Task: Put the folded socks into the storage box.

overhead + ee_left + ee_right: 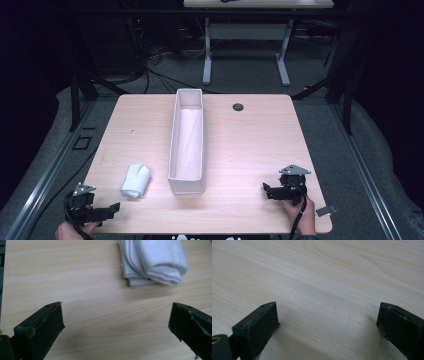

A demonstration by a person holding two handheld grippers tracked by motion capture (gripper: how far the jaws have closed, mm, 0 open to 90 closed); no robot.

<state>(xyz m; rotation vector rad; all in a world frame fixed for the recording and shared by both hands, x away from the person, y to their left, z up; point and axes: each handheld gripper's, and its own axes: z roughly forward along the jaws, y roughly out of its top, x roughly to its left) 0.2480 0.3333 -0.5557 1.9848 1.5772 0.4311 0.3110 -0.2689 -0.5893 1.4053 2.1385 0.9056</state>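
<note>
Two claws gape wide, empty, over pale wood table; grey carpet beyond.

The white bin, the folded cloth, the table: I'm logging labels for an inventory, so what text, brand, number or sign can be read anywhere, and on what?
None can be read.
White bin: plain walls, no print visible.
Folded white cloth: no tag or lettering visible.
Wooden table: bare wood grain, plus a dark round grommet without markings.
Left gripper and right gripper: plain black jaws.
</note>
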